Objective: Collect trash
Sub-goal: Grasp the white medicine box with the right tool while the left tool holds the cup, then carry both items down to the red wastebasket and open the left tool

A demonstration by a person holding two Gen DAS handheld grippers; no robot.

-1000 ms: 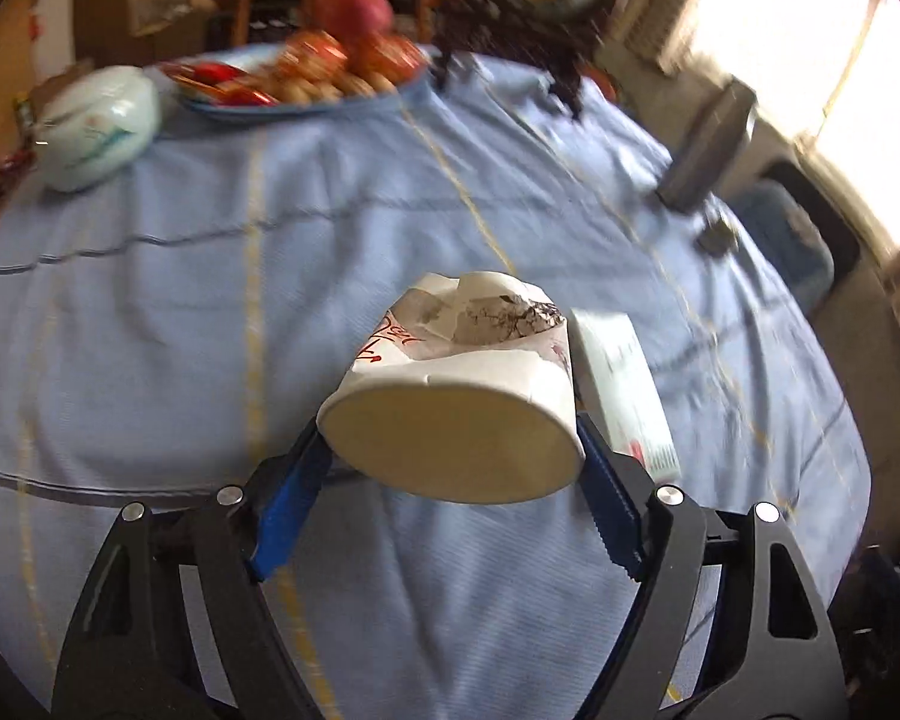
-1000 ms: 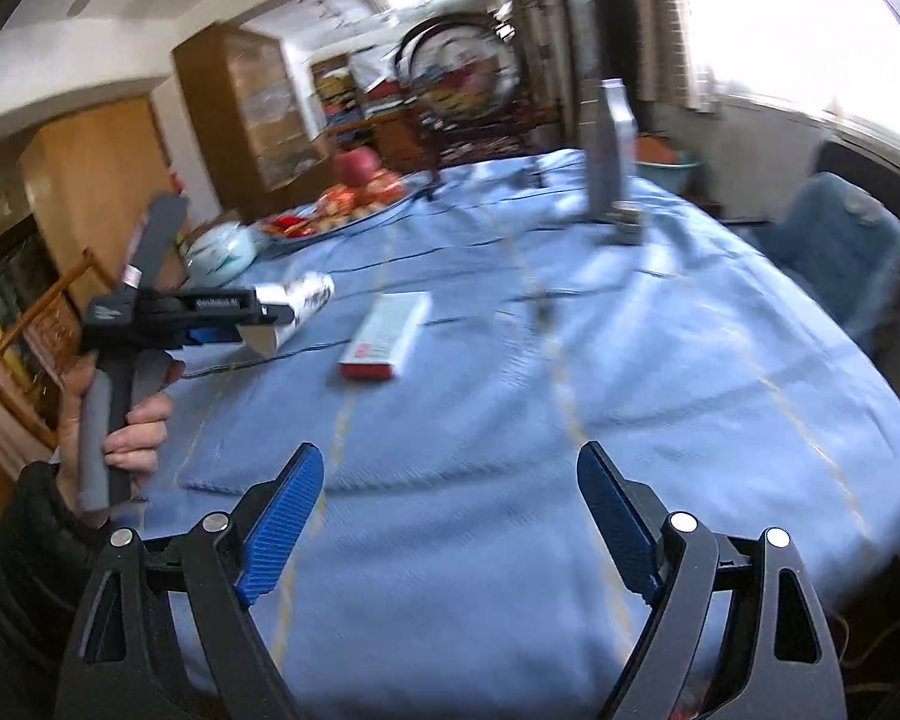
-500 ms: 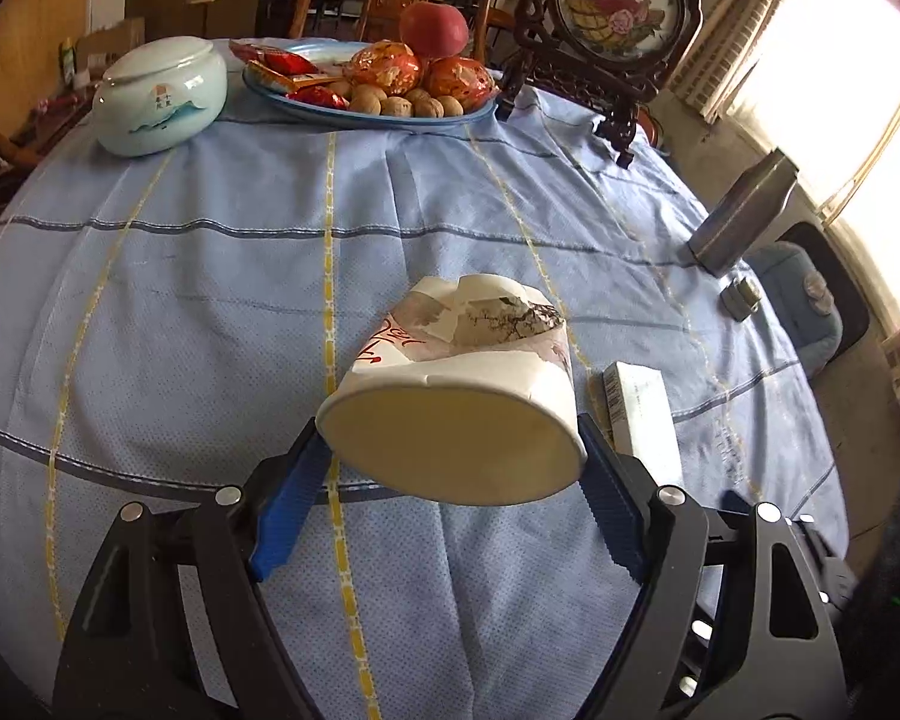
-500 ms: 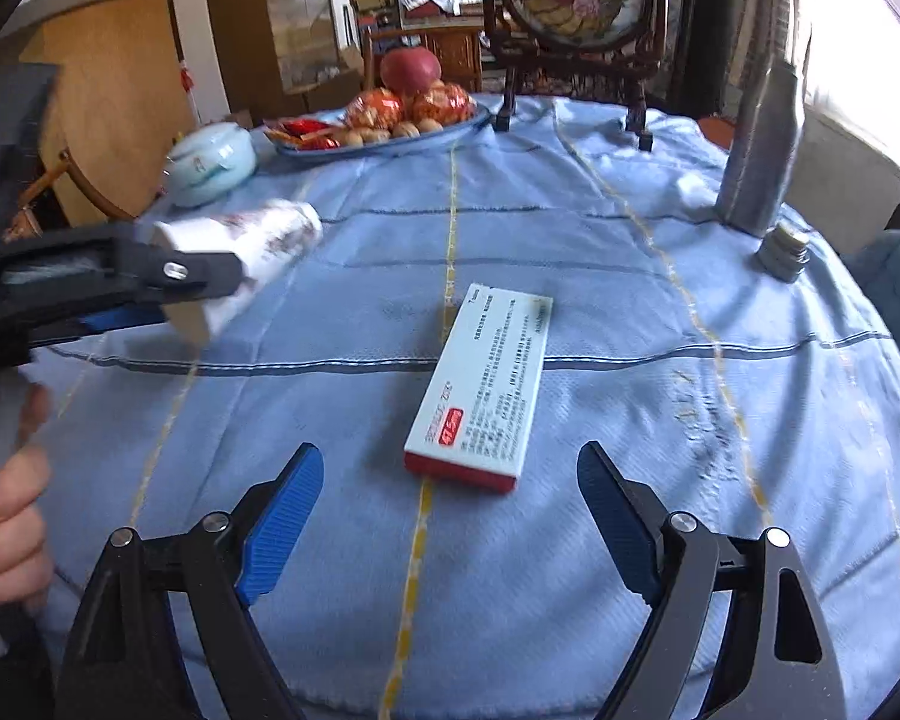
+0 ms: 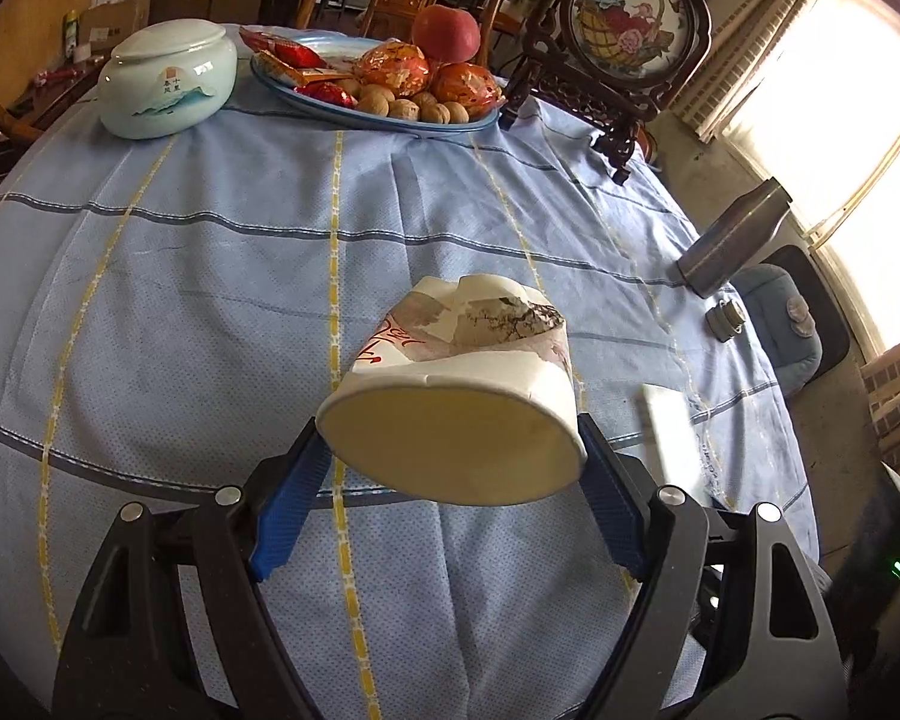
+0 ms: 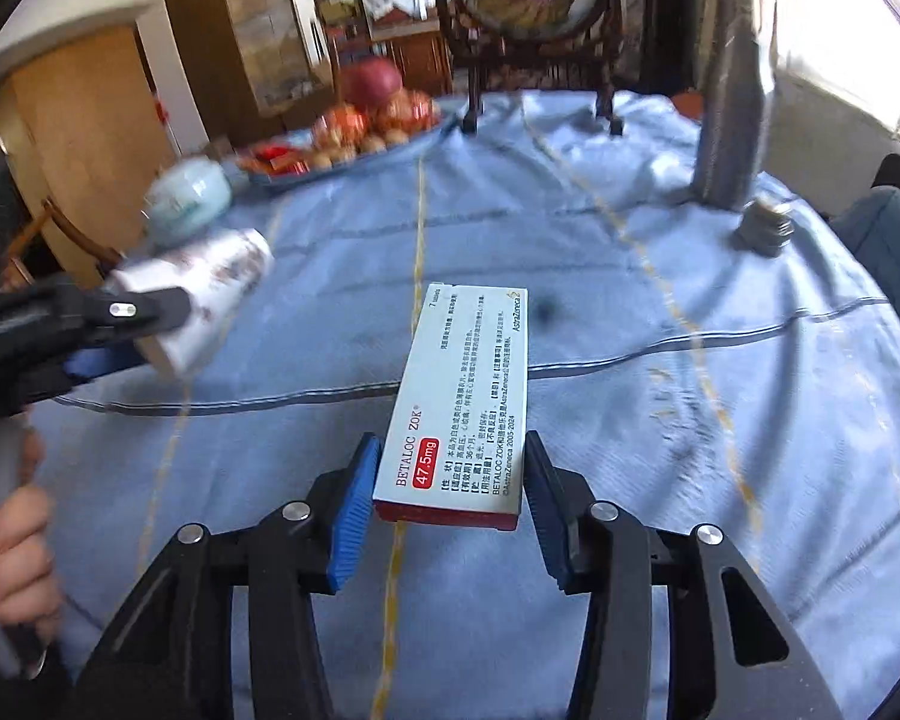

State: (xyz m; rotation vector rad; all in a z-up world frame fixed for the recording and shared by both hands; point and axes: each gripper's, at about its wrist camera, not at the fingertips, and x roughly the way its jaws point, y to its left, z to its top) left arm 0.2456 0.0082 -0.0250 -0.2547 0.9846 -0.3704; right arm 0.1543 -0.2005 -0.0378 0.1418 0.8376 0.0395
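Observation:
A crushed white paper cup with printed sides is held above the blue tablecloth, my left gripper shut on its wide end. The right wrist view shows that cup at the left in the left gripper. A white and red medicine box lies on the cloth with its near end between the blue pads of my right gripper. Its jaws are closing, and the pads meet the box's long sides. In the left wrist view the box shows to the right of the cup.
At the table's far side stand a pale ceramic jar, a blue plate of fruit, nuts and sweets, and a framed ornament. A metal flask and its cap are at the right edge. A hand grips the left tool.
The right gripper moved forward over the table to the medicine box and narrowed its jaws around the box's near end. The left gripper kept the cup and rolled slightly.

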